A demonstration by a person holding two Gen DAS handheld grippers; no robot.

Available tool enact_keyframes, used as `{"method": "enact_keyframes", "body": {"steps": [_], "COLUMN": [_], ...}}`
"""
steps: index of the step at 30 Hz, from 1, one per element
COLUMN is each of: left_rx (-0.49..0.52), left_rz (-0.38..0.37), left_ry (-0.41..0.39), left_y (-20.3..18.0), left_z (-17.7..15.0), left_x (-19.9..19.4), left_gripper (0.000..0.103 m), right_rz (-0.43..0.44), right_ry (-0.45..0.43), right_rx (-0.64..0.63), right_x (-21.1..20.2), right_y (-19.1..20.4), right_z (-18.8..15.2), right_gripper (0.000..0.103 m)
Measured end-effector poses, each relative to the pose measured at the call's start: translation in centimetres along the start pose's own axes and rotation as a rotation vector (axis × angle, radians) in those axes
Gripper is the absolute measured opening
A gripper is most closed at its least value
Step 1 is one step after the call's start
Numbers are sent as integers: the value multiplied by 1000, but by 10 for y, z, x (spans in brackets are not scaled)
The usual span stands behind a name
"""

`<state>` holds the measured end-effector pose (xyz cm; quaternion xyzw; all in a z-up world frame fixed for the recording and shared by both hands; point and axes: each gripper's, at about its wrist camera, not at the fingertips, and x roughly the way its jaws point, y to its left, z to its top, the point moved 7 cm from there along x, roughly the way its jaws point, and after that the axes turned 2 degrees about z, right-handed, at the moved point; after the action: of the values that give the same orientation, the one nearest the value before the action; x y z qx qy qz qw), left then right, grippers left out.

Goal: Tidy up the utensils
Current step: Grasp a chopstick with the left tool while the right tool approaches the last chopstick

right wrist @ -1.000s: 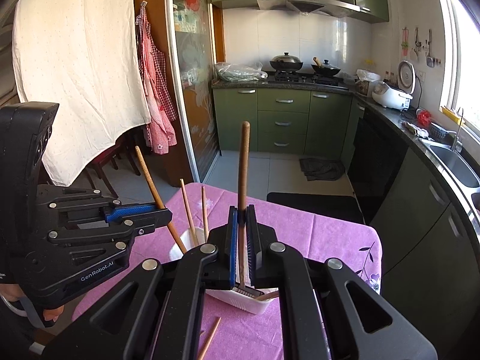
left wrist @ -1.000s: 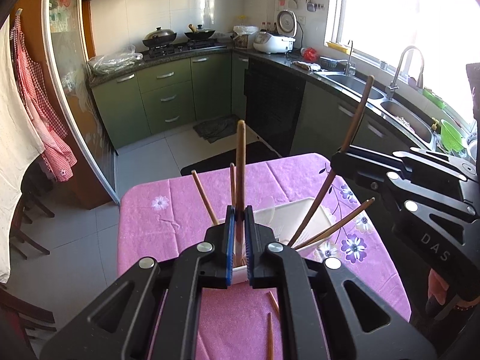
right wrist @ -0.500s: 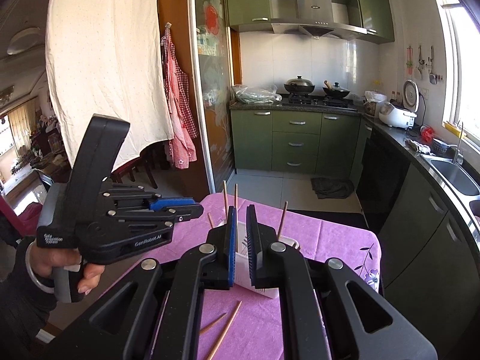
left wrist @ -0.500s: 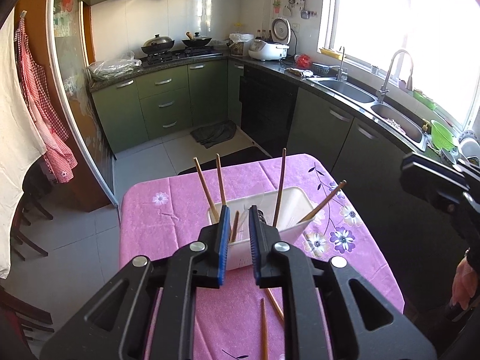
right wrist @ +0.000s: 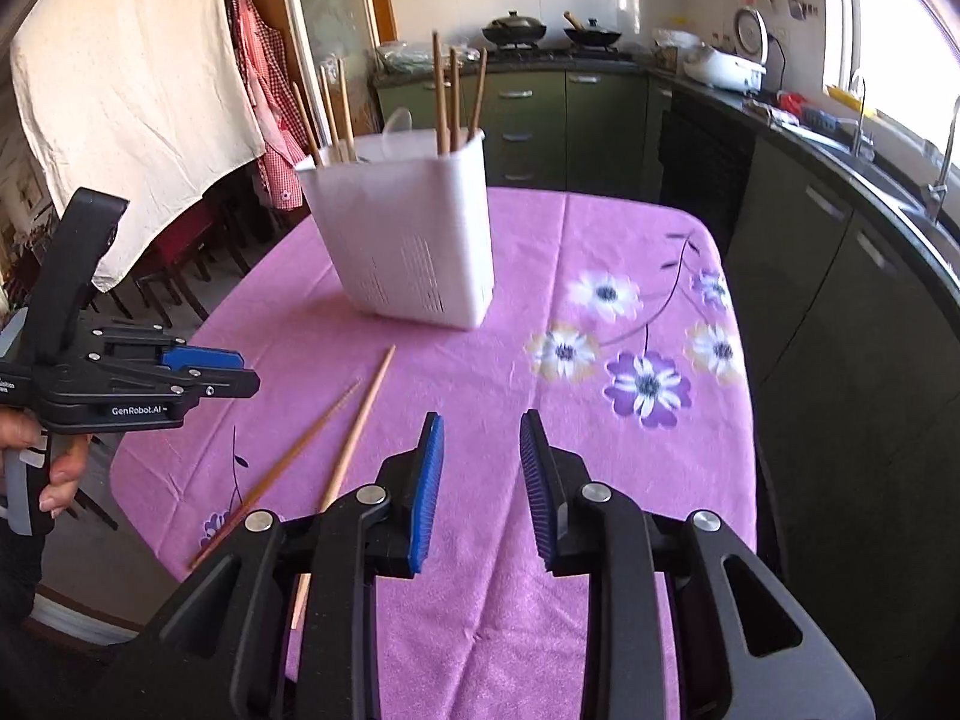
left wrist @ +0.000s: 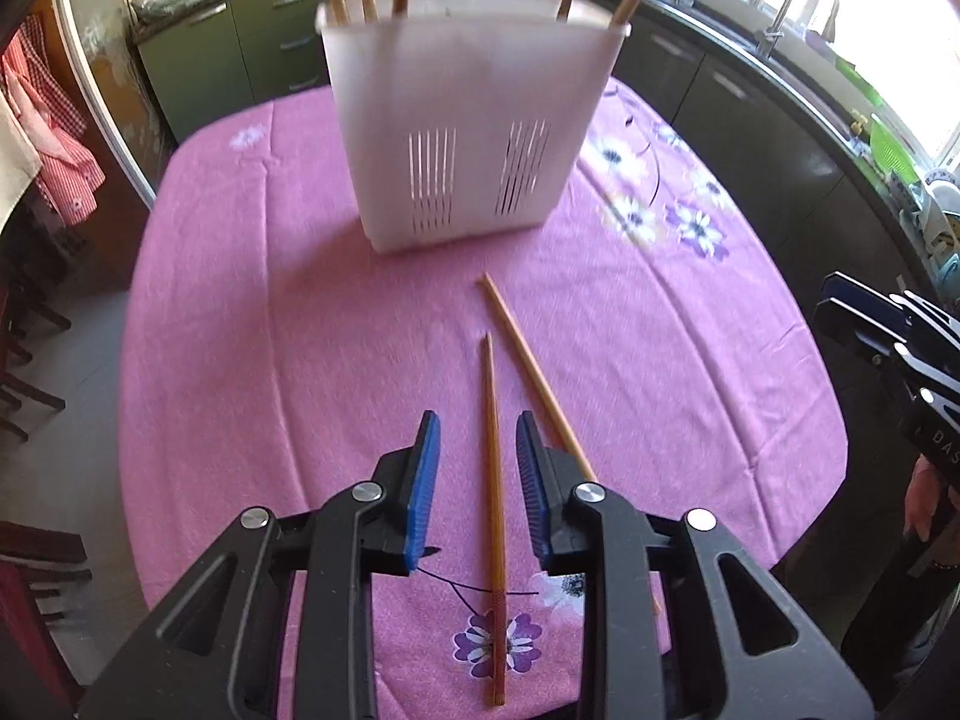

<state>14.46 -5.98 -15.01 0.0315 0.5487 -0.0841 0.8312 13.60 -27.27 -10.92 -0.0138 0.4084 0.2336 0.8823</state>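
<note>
A white slotted utensil holder (left wrist: 474, 120) (right wrist: 408, 234) stands on the pink flowered tablecloth (left wrist: 270, 360) with several wooden chopsticks upright in it. Two more chopsticks lie on the cloth in front of it. My left gripper (left wrist: 477, 480) hangs low over the darker chopstick (left wrist: 489, 396) (right wrist: 294, 456). Its jaws are opening, the stick lies between them, and the blue pads do not touch it. The lighter chopstick (left wrist: 516, 330) (right wrist: 366, 420) runs under the left gripper's right finger. My right gripper (right wrist: 480, 480) is over bare cloth, jaws opening with nothing between them.
The other gripper shows in each view: the right one (left wrist: 888, 330) at the table's right edge, the left one (right wrist: 150, 378) in a hand at the left. Dark chairs (left wrist: 30, 324) stand left of the table. Green cabinets and a sink counter (right wrist: 840, 192) run behind and to the right.
Both grippers held upright chopsticks over the holder, let them go into it, then dropped toward the table. Their jaws have widened, and the left one now straddles a chopstick lying on the cloth.
</note>
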Motion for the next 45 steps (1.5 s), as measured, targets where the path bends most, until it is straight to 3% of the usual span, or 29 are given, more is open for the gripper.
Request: {"method": "enact_keyframes", "body": {"steps": [4,18,27,29,33,37,45], "left_rx": [23,33,55,52,38,17,-20], "left_rz": [14,38,65,67,56,43,50], "left_ry": [66,125,111,108,100,98,-46], "left_y": [-12,-23,-21,-20,-15,-9,11], "left_z": [-9,-6,-9,-9,-11,-9,18], "left_x": [30,64,63,62,61,60,-4], "left_gripper": [25,25,24,21,6,6,6], "right_rz": [23,79,112,115,127,131,123], "right_ry": [35,82,97,97,92,86,73], "right_rx": [39,87,114,119,134,140,145], "right_x": [17,42,47,47,45,41,37], "right_y": [-11,-18,-16,-16,-15,-14,-17], "right_z": [-23,-25,-28,-30,-32,-32,-29], "right_gripper": [27,29,29,29,29,29,31]}}
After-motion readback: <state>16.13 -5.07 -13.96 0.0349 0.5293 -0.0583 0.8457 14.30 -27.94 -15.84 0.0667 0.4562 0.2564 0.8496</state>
